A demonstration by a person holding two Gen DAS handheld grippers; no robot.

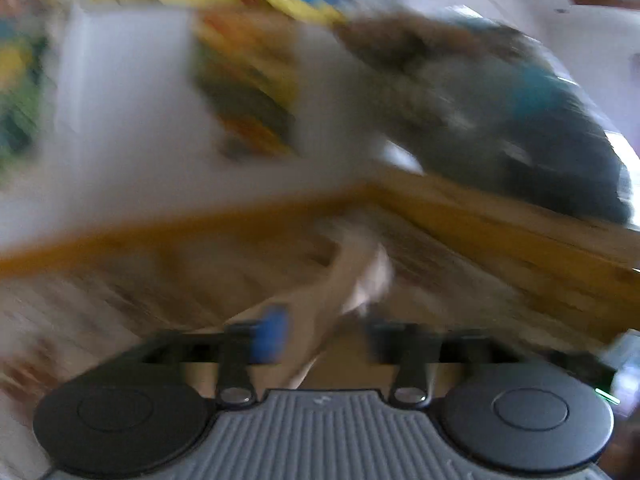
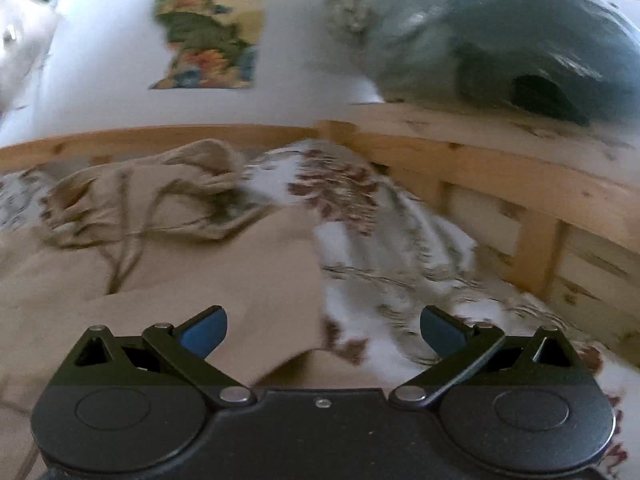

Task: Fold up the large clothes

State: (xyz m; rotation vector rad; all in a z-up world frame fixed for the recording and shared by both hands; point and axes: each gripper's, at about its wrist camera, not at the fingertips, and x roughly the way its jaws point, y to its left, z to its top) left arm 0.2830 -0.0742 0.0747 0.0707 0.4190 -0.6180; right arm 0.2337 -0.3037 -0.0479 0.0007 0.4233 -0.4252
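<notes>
A beige hooded garment [image 2: 168,264] lies crumpled on a floral bed sheet [image 2: 384,248], its hood and drawstring bunched toward the far side. My right gripper [image 2: 322,334] stands open just above the garment's right edge, with nothing pressed between its blue pads [image 2: 204,332]. The left wrist view is badly blurred. In it, my left gripper [image 1: 328,338] has its fingers apart. A beige strip of the garment [image 1: 348,280] runs up between them, and the pads do not look closed on it.
A wooden bed frame [image 2: 500,184] borders the sheet at the back and right. A blue-grey bundle of fabric [image 2: 520,40] rests on the frame's top at the upper right. A colourful picture [image 2: 208,28] hangs on the white wall behind.
</notes>
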